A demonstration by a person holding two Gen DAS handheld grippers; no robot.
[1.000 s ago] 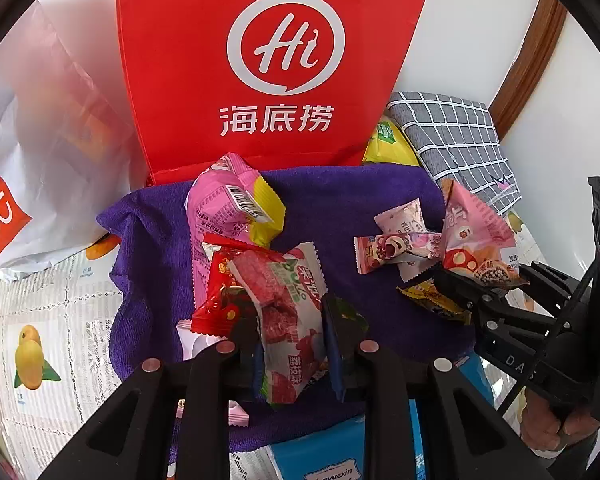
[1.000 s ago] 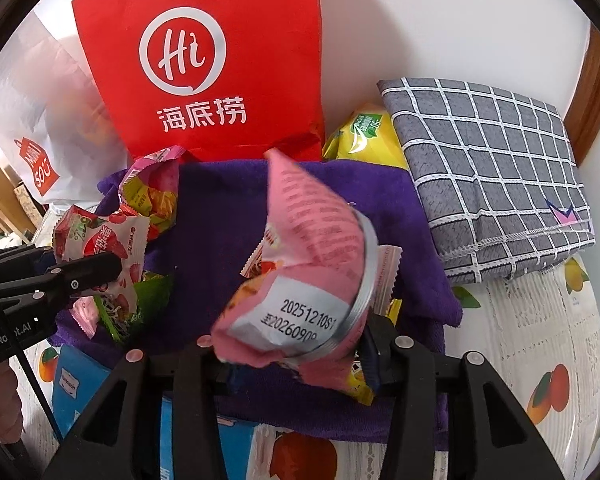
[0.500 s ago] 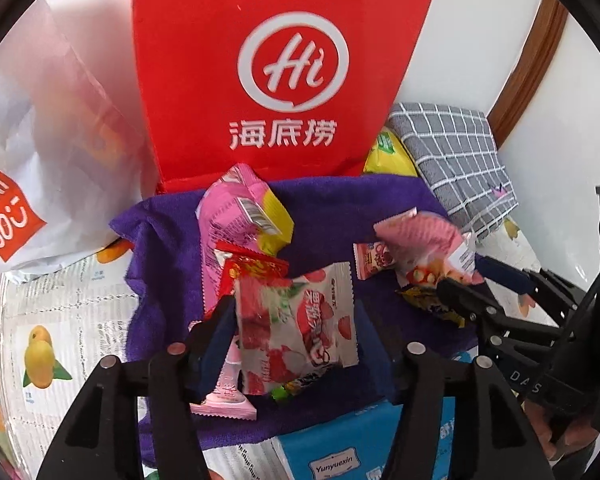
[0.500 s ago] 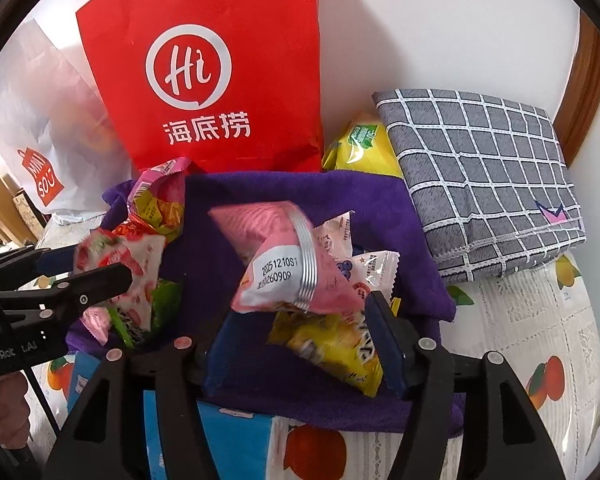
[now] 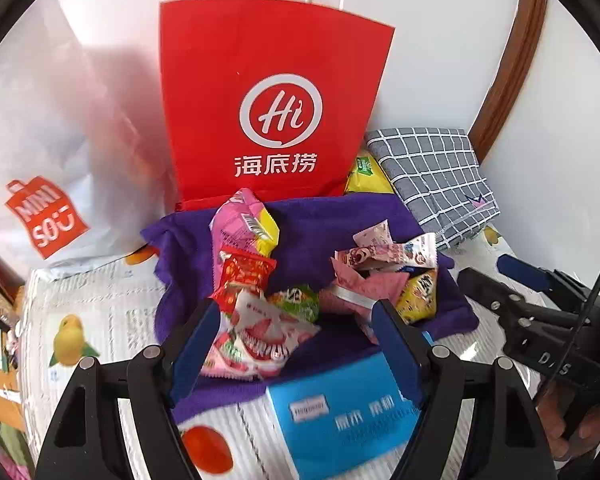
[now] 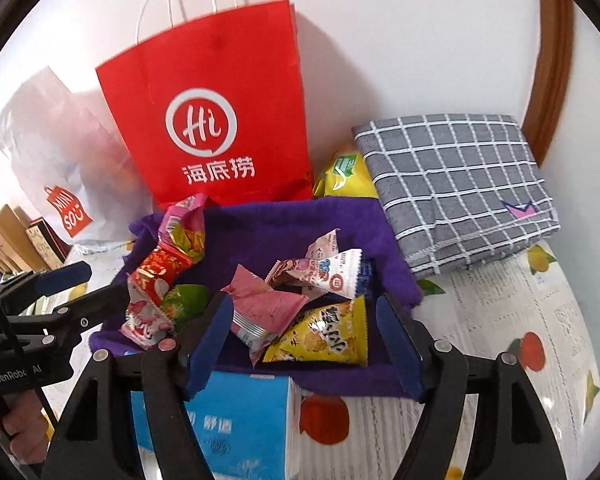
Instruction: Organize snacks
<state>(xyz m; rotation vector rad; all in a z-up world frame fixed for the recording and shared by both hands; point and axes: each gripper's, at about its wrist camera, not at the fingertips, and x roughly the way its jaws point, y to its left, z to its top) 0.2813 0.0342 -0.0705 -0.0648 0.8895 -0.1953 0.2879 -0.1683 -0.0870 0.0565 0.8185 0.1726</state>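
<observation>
Two heaps of snack packets lie on a purple towel (image 5: 312, 232). My left gripper (image 5: 294, 316) hangs over the left heap with its jaws opening. A strawberry packet (image 5: 260, 340) lies loose on the towel below them, beside a red packet (image 5: 248, 276) and a green one (image 5: 296, 296). My right gripper (image 6: 302, 304) is over the right heap, jaws opening too. A pink packet (image 6: 260, 312) and a yellow packet (image 6: 324, 340) rest beneath it, and no pad presses on them. Each gripper shows at the edge of the other's view.
A red paper bag (image 5: 268, 80) stands behind the towel, with a white plastic bag (image 5: 48, 140) to its left. A folded grey checked cloth (image 5: 432, 168) and a yellow packet (image 5: 364, 172) lie at the back right. A blue box (image 5: 340, 412) sits at the towel's near edge.
Both grippers let go of their packets, the left of the strawberry one and the right of the pink one. Both have risen and drawn back, and the packets now lie on the towel.
</observation>
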